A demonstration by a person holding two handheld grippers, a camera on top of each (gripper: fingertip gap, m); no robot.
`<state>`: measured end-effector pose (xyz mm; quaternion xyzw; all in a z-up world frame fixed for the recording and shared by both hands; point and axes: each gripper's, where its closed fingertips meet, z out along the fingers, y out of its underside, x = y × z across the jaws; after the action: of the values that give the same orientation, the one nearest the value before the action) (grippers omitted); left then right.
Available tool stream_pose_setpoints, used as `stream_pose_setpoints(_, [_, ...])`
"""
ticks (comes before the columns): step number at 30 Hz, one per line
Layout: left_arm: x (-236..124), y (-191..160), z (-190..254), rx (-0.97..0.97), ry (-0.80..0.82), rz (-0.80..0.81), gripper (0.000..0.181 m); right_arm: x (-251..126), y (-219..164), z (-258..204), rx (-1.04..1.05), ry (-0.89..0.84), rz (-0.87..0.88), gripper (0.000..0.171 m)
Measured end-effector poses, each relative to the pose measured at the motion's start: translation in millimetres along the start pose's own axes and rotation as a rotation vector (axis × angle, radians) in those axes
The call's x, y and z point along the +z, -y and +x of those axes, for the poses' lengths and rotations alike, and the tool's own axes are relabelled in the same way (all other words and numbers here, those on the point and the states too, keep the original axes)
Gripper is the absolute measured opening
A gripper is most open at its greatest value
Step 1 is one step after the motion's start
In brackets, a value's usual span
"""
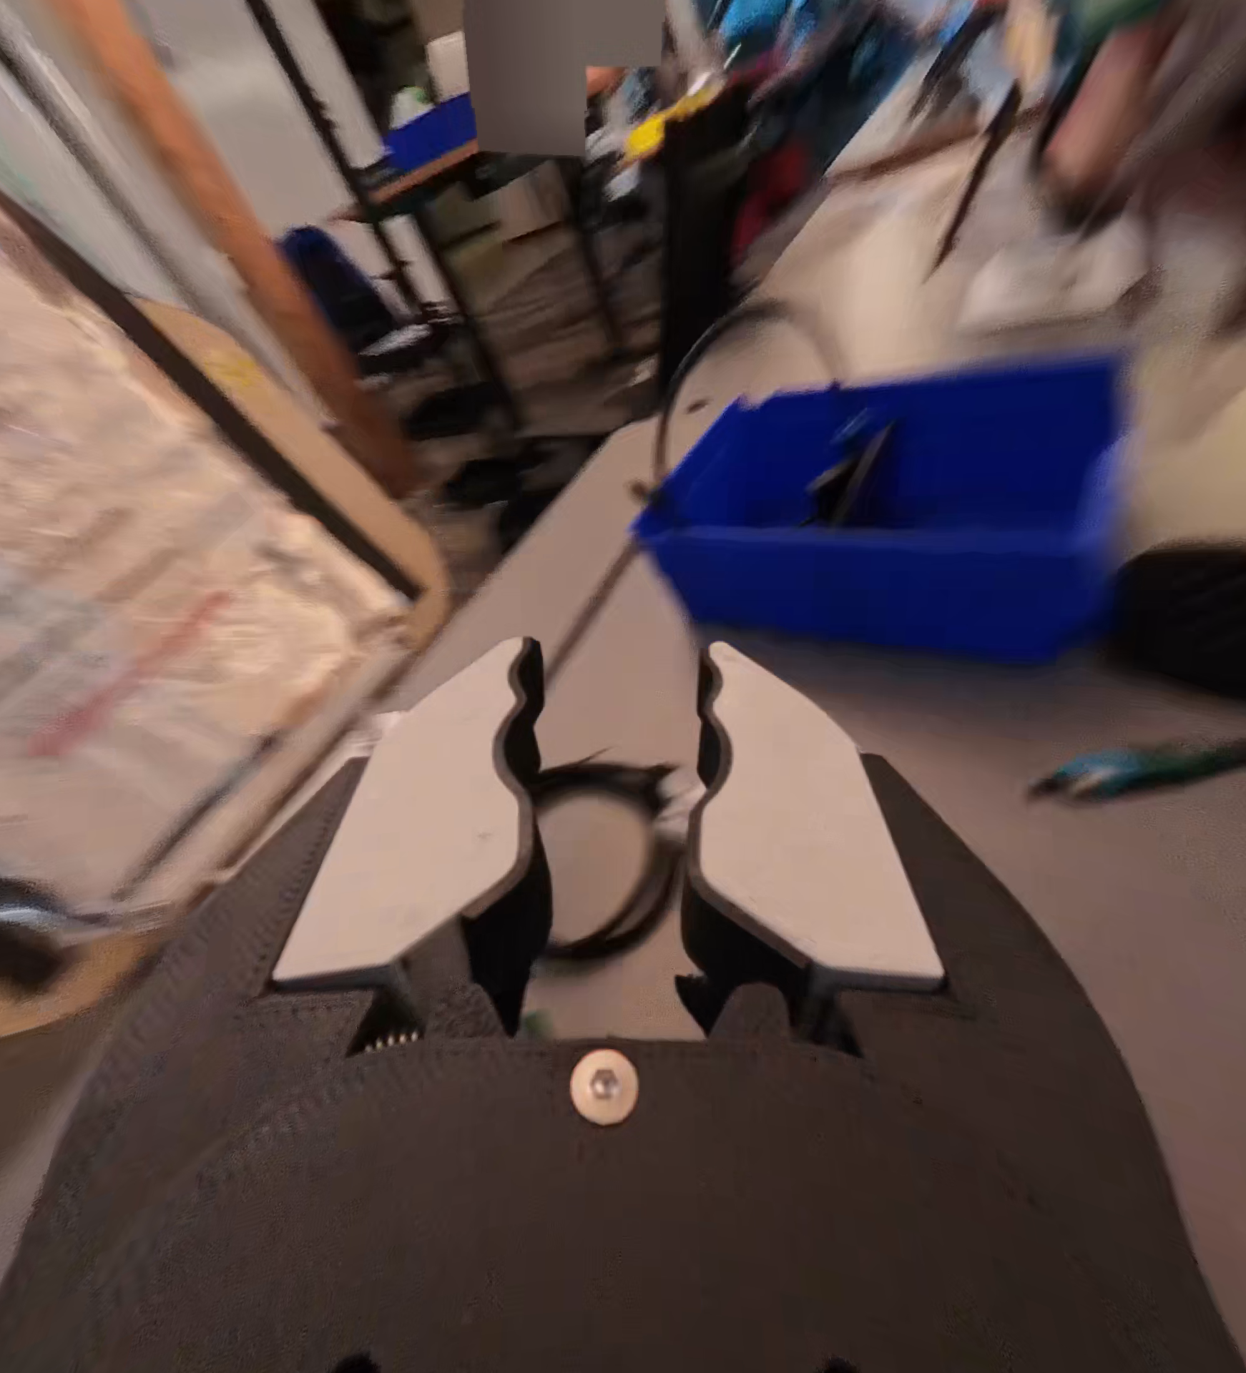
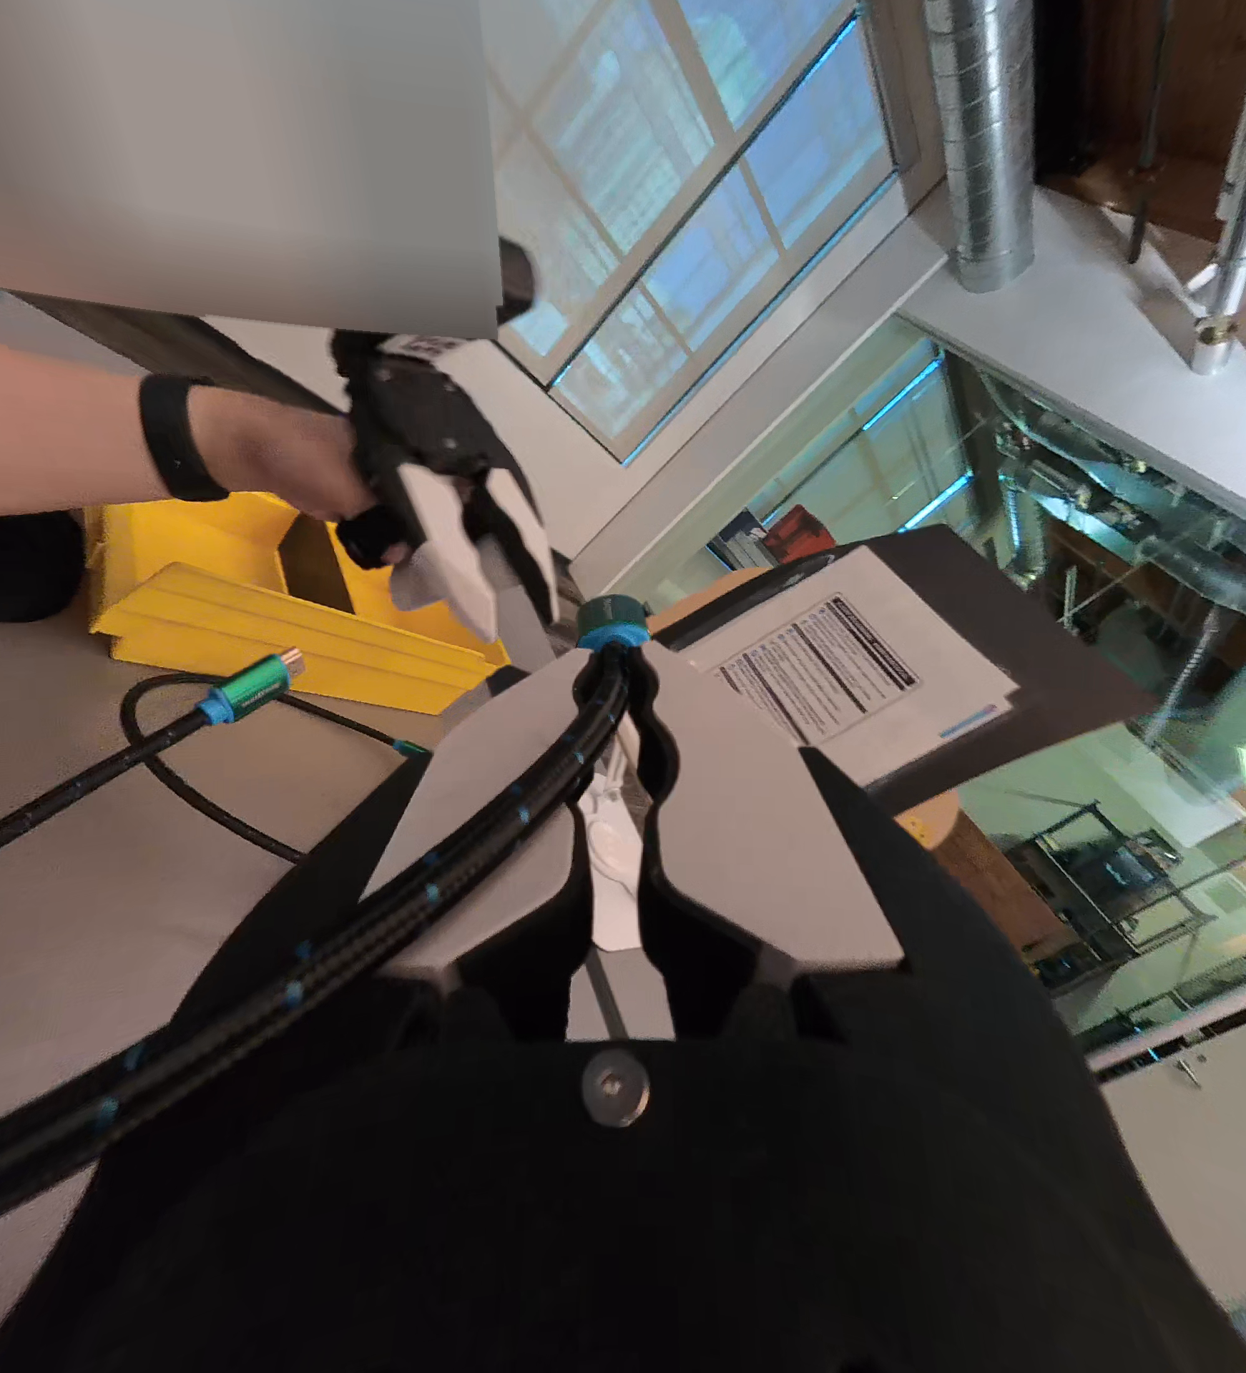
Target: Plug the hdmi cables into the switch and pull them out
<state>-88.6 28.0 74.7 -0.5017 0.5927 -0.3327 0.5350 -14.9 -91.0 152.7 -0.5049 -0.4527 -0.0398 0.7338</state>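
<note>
My right gripper [image 2: 614,661] is shut on a black braided HDMI cable [image 2: 412,891], just behind its green and blue plug [image 2: 611,618], which sticks out past the fingertips. The cable trails over the finger to the lower left. A second HDMI cable with a green plug [image 2: 256,687] lies loose on the grey table [image 2: 85,929]. My left gripper [image 1: 620,669] is open and empty above the table, over a loop of black cable [image 1: 605,854]. It also shows in the right wrist view [image 2: 512,617], held by a hand. A white object [image 2: 611,854] lies under the right gripper; I cannot tell what it is.
A blue bin [image 1: 887,535] stands ahead of the left gripper, with a green plug [image 1: 1125,765] lying to its right. A yellow bin [image 2: 233,609] sits behind the loose cable. A dark board with a printed sheet [image 2: 828,669] stands beyond the right gripper. The left wrist view is motion-blurred. The left gripper's tips are roughly 15 cm from the right gripper's.
</note>
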Motion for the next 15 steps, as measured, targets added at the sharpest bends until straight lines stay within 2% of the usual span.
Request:
stream_pose_setpoints(2, [4,-18,-11,0.253,0.160,-0.055,0.032,-8,-1,7,0.012,-0.019,-0.012,0.008])
stream_pose_setpoints(3, [10,-27,-11,0.323,0.171,-0.085,0.034,-12,-1,10,0.015,-0.026,-0.012,0.008])
stream_pose_setpoints(5, [27,-53,-7,0.398,0.110,-0.205,0.050,-16,-2,14,0.013,-0.036,-0.010,0.008])
stream_pose_setpoints(7, [39,-88,-13,0.543,0.063,-0.376,0.058,-19,-2,18,0.018,-0.047,-0.007,0.007])
stream_pose_setpoints(10, [46,-132,-23,0.786,-0.029,-0.591,0.060,-24,-4,23,0.016,-0.065,-0.006,0.008])
stream_pose_setpoints(12, [53,-148,-18,0.902,-0.125,-0.659,0.061,-27,-5,26,0.017,-0.075,-0.006,0.008])
stream_pose_setpoints(15, [68,-161,-6,1.054,-0.269,-0.668,0.064,-34,-4,31,0.017,-0.093,-0.003,0.007])
